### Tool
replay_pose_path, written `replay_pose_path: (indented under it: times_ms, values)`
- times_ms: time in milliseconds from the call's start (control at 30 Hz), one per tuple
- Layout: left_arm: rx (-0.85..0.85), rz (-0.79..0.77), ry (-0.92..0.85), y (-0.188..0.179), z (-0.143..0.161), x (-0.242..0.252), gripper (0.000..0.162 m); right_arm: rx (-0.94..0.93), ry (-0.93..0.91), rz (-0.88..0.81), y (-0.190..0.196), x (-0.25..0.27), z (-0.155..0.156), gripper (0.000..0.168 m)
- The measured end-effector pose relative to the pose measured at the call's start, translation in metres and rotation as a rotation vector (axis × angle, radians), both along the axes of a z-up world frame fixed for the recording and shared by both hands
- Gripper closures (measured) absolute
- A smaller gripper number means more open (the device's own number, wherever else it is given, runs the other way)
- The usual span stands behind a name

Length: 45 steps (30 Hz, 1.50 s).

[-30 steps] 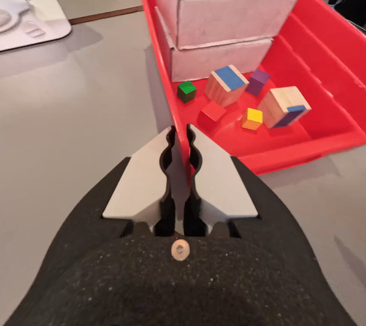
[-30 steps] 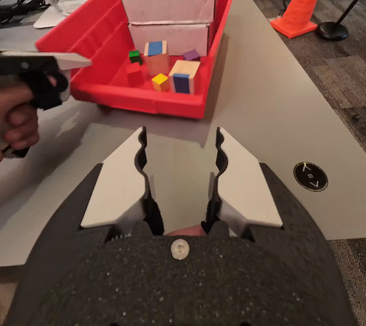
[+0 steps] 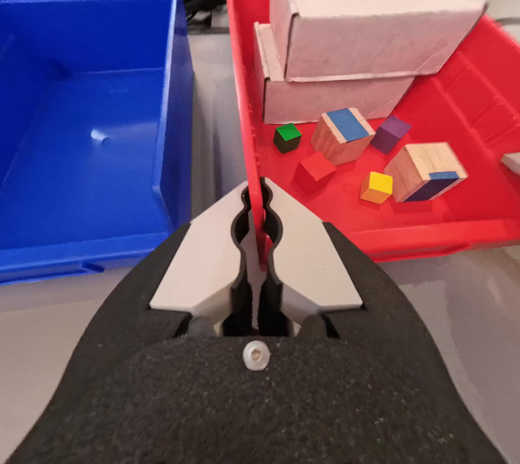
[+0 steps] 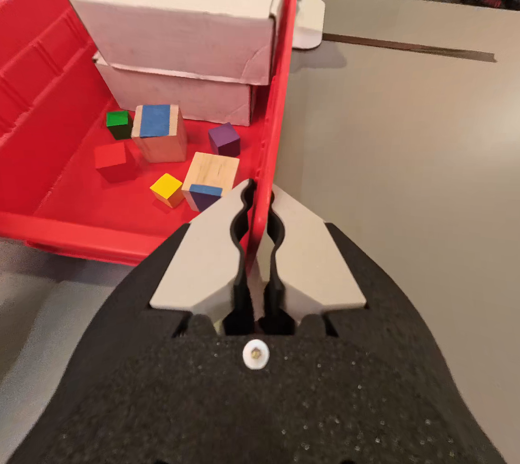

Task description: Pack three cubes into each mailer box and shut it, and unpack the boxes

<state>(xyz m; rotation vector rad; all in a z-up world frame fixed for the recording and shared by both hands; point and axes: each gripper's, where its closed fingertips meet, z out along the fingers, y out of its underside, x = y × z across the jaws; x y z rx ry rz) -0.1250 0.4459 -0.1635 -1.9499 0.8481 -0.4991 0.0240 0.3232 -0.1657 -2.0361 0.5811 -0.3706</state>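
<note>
A red bin (image 3: 244, 84) holds two stacked white mailer boxes, both shut, the upper (image 3: 365, 28) on the lower (image 3: 323, 101). In front of them lie loose cubes: green (image 3: 287, 138), red (image 3: 315, 169), yellow (image 3: 377, 187), purple (image 3: 389, 133) and two larger wooden ones with blue faces (image 3: 342, 135) (image 3: 422, 171). My left gripper (image 3: 254, 183) is shut on the bin's left wall near the front corner. My right gripper (image 4: 261, 185) is shut on the bin's right wall (image 4: 278, 84), beside a wooden cube (image 4: 211, 174).
A blue bin (image 3: 174, 56) stands just left of the red bin, with only a small white scrap (image 3: 98, 136) inside. A white stand base (image 4: 308, 22) sits behind the red bin's right corner. The grey table (image 4: 394, 169) stretches to the right, crossed by a dark strip (image 4: 408, 49). My right fingertips sit around 20 centimeters from my left ones. The small white scrap (image 3: 98, 136) is closer to my left gripper, around 25 centimeters from its tips; the right tips are 40 centimeters off.
My right gripper, open and in front of the bin before, has closed on its right wall. The red bin has moved left beside the blue bin, my left gripper still on its wall.
</note>
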Motion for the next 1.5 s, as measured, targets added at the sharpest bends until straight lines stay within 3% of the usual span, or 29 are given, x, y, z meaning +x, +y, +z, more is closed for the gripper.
replay_pose_path:
  times_ms: [133, 167, 200, 233, 333, 433, 500, 600, 667, 733, 900, 1033, 1167, 1300, 1367, 1500]
  values:
    - [-0.026, -0.053, -0.025, -0.006, -0.007, -0.001, 0.153, 0.001, -0.015, 0.042, 0.002, 0.003, 0.001, 0.163]
    - [-0.061, -0.088, -0.032, -0.012, -0.005, -0.001, 0.145, 0.018, -0.012, 0.061, 0.002, 0.003, 0.003, 0.164]
    - [-0.096, -0.121, -0.048, -0.018, 0.0, -0.002, 0.125, 0.027, -0.01, 0.078, 0.0, 0.002, 0.006, 0.163]
    - [-0.114, -0.116, -0.066, -0.019, 0.01, -0.01, 0.112, 0.039, -0.009, 0.081, -0.005, 0.001, 0.012, 0.156]
    - [-0.083, -0.02, -0.224, -0.001, 0.069, -0.058, 0.114, 0.217, -0.061, 0.145, -0.024, -0.009, 0.065, 0.138]
    - [0.087, 0.175, -0.115, 0.061, 0.084, -0.149, 0.106, 0.434, -0.109, 0.319, -0.033, -0.044, 0.119, 0.133]
    - [0.084, 0.247, -0.042, 0.108, 0.066, -0.202, 0.102, 0.412, -0.101, 0.419, -0.025, -0.071, 0.118, 0.122]
    - [-0.046, 0.188, -0.012, 0.153, 0.034, -0.223, 0.093, 0.357, -0.022, 0.58, 0.003, -0.132, 0.094, 0.113]
    - [-0.064, 0.1, -0.03, 0.169, 0.028, -0.207, 0.097, 0.295, 0.024, 0.657, 0.024, -0.171, 0.069, 0.107]
    - [-0.089, 0.047, -0.016, 0.18, 0.02, -0.188, 0.097, 0.251, 0.006, 0.622, 0.045, -0.188, 0.057, 0.11]
    - [-0.16, 0.037, 0.038, 0.177, -0.008, -0.181, 0.159, 0.192, 0.116, 0.55, 0.097, -0.212, 0.039, 0.111]
    - [-0.161, 0.046, 0.056, 0.142, -0.02, -0.202, 0.159, 0.204, 0.088, 0.462, 0.121, -0.216, 0.035, 0.108]
    - [-0.171, 0.063, 0.056, 0.107, -0.02, -0.223, 0.159, 0.299, -0.029, 0.387, 0.115, -0.223, 0.047, 0.116]
    - [-0.074, 0.084, 0.029, 0.114, -0.003, -0.23, 0.156, 0.218, 0.063, 0.464, 0.106, -0.258, 0.017, 0.121]
    - [-0.105, 0.072, 0.006, 0.118, 0.003, -0.226, 0.159, 0.175, 0.067, 0.444, 0.105, -0.259, 0.006, 0.12]
    - [-0.094, 0.083, 0.029, 0.111, 0.003, -0.239, 0.159, 0.184, 0.021, 0.39, 0.113, -0.251, 0.016, 0.116]
